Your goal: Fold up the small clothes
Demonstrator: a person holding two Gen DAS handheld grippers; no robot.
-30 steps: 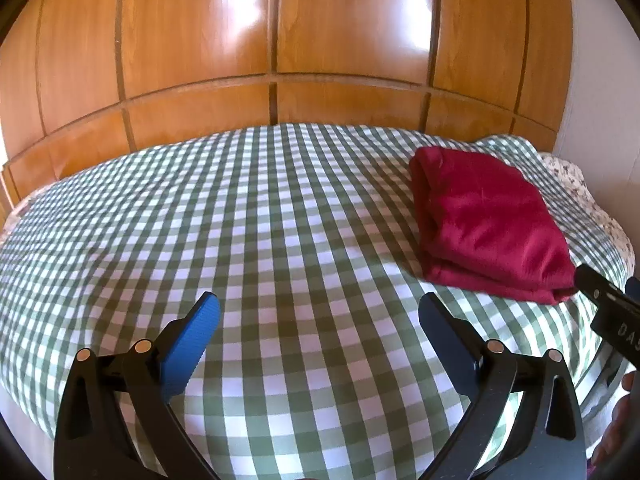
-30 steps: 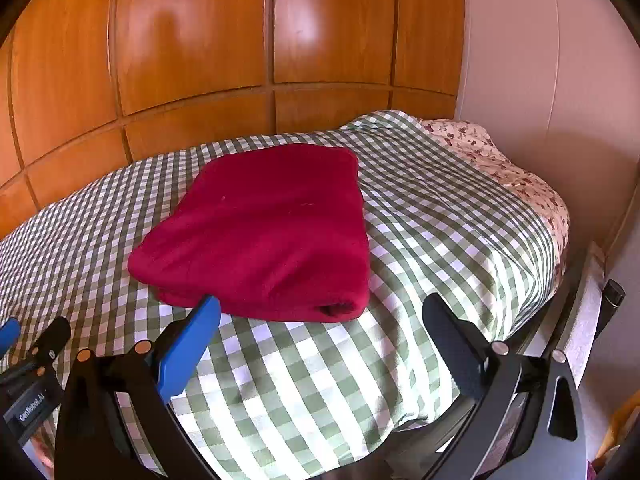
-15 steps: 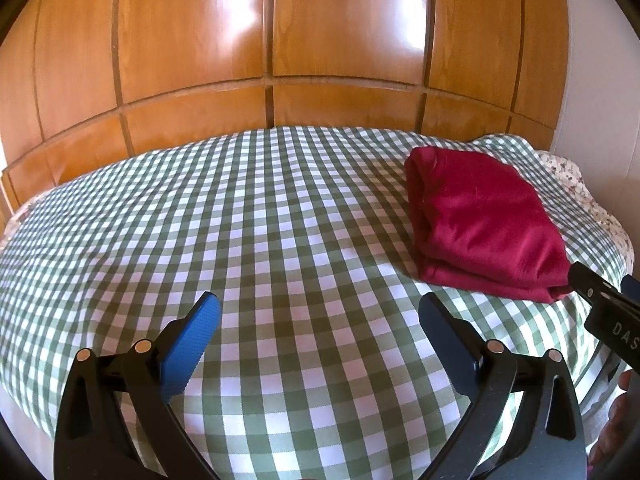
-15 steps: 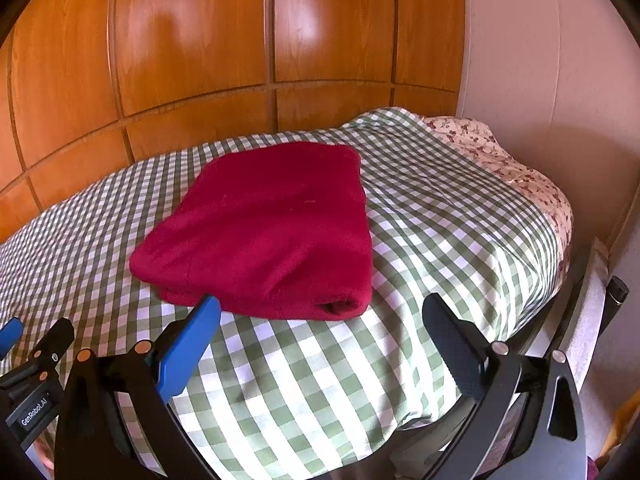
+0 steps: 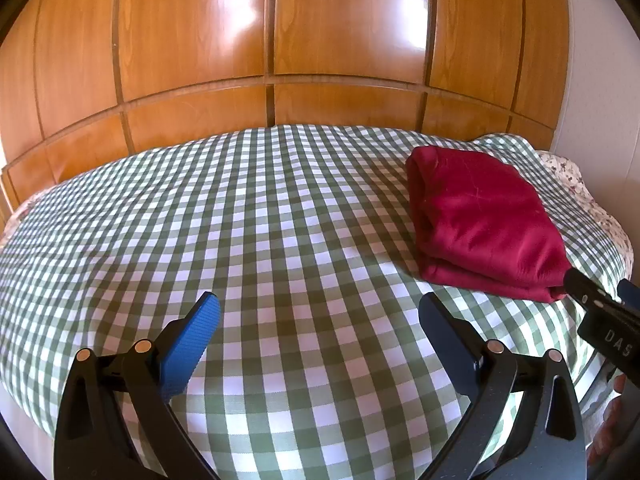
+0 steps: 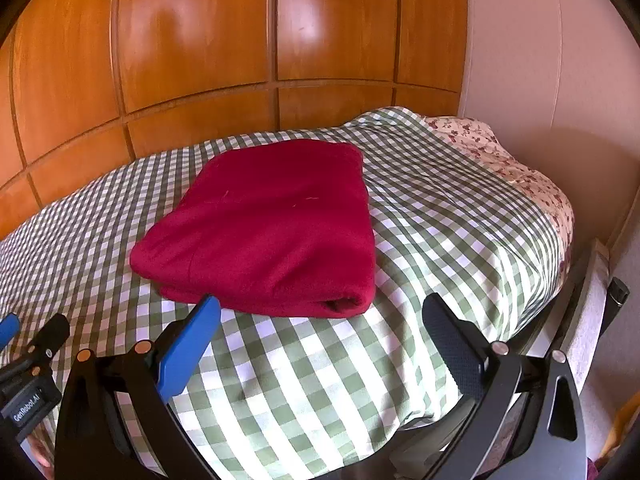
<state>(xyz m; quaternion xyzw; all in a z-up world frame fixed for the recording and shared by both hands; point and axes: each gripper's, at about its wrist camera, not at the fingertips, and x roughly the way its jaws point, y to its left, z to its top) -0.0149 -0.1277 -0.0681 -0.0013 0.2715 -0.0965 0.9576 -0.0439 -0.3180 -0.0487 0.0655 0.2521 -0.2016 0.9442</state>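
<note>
garment (image 6: 264, 228) status: folded. red fabric lies as a compact, roughly rectangular stack on the bed (image 5: 240, 240), toward its right side and near the far corner, well apart from the left gripper (image 5: 320, 320) and just ahead of the right gripper (image 6: 320, 320).

gripper status: both are spread wide and hold nothing. left gripper hovers over bare checked cover near the front edge of the bed. right gripper hovers just short of the stack's near edge, its blue finger (image 6: 188, 348) overlapping that edge in the right wrist view; contact cannot be confirmed.

step in hand: judged from the layout, folding of this piece looks complete and both tools stand clear of it. no second garment is visible in either view.

next move, as a judgement: either release the stack as finished, or tidy it. tidying would call for a low, level approach to the near edge, pinching all layers together so the top layer does not slide off.

materials and shapes:
- garment: soft, matte, slightly fuzzy knit, deep red; several layers show at the near edge, with a rolled fold open at the right corner.
- bed cover: green and white gingham, smooth woven cloth, gently domed.
- floral sheet (image 6: 520, 168): pale, small red print, exposed at the far right corner.
- headboard (image 5: 272, 40): glossy orange-brown wood panels with grooved joints.
</note>
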